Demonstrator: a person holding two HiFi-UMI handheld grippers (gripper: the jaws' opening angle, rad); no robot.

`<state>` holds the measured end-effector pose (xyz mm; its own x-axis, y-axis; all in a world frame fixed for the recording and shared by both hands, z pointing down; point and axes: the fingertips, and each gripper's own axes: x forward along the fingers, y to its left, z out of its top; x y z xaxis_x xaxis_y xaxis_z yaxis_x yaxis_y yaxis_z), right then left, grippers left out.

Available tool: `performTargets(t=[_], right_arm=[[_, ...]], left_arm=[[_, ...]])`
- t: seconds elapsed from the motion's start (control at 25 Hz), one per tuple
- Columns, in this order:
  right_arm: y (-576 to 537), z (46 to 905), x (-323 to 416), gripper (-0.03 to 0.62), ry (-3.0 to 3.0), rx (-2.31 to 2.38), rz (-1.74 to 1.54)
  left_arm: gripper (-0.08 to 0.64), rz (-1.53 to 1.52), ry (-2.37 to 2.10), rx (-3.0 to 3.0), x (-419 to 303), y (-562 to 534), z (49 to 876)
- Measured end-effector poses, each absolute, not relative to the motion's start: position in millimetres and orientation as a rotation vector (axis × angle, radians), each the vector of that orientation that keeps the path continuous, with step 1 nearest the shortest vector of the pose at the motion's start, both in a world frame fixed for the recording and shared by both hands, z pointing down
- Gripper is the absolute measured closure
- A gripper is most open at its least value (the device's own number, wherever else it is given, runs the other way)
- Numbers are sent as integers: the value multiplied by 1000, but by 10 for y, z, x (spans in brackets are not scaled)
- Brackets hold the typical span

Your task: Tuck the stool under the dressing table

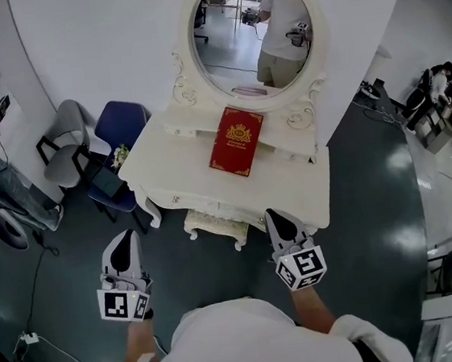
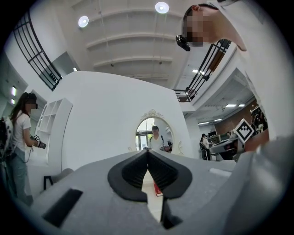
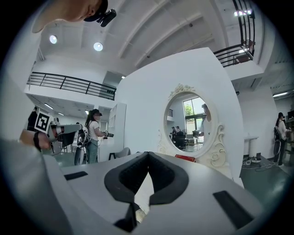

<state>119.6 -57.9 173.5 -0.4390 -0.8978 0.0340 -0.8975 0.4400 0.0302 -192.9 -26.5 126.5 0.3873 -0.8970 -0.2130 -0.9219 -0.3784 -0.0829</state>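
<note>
Facing the carved white dressing table (image 1: 291, 185), its cushioned stool (image 1: 215, 224) at six o'clock beneath, we hold left gripper (image 1: 124, 238) and right gripper (image 1: 276, 214) clenched, both empty.

A white wall (image 1: 96, 37) curves ahead of the left gripper (image 1: 124, 240), above dark glossy floor (image 1: 374, 200). Beyond it to the left stand a grey chair (image 1: 66, 147) and a blue chair (image 1: 122, 125). Round ceiling lights (image 2: 161, 7) shine overhead.
</note>
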Motion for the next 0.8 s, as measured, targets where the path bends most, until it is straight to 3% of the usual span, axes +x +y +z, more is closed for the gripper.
performTargets(t=[0.8], right_arm=[[-516,1721,1238,591,-2601,1670,-30]], left_arm=[[545,197,1579,-2511,-1799,-376,1347]])
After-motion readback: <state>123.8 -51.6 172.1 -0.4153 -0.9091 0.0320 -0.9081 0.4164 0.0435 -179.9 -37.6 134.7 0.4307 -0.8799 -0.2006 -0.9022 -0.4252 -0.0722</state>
